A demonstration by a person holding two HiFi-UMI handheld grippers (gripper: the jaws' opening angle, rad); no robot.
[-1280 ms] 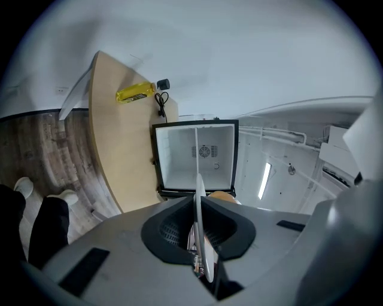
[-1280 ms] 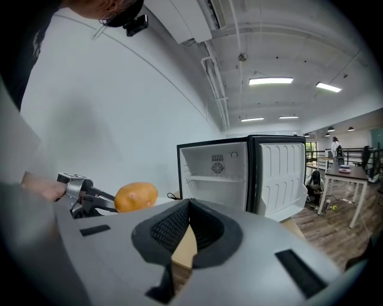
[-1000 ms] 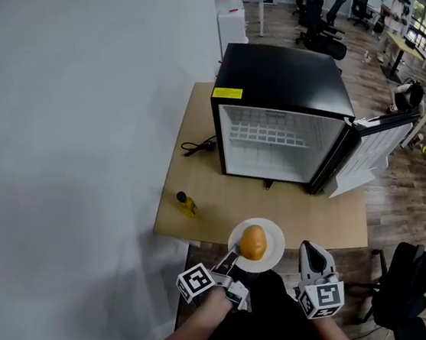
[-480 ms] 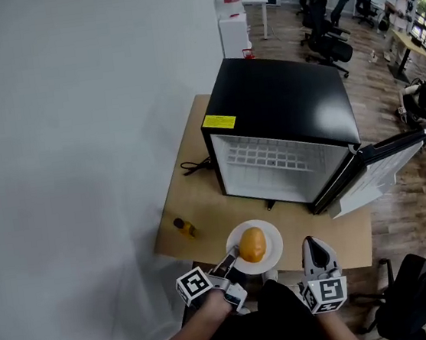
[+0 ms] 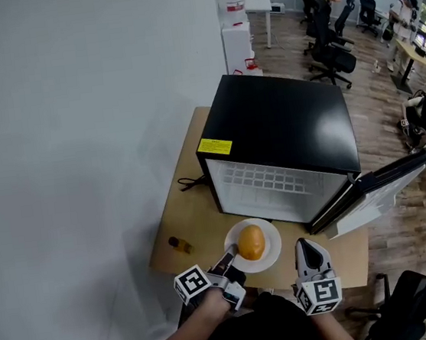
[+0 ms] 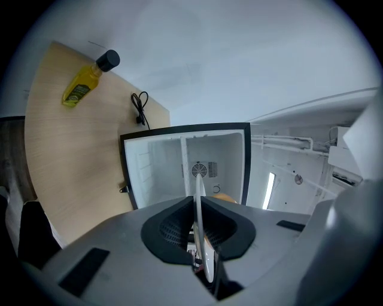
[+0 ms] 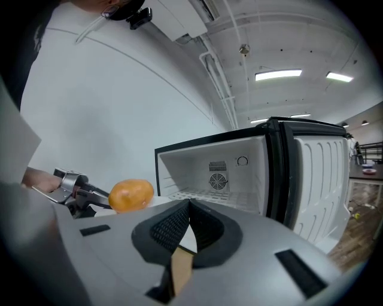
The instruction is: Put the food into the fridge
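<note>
A white plate carries a round orange-brown piece of food above the table's front edge, just before the open fridge. My left gripper is shut on the plate's near-left rim. In the left gripper view the plate stands edge-on between the jaws, with the white fridge interior behind it. My right gripper hovers right of the plate, shut and empty. In the right gripper view, the right gripper points at the fridge interior, and the food shows at the left.
The fridge door hangs open to the right. A yellow oil bottle and a black cable are on the wooden table left of the fridge. A white wall runs along the left. Office chairs stand on the floor behind.
Both grippers and the plate with the food have come closer to the fridge's open front. The left grip on the plate is unchanged.
</note>
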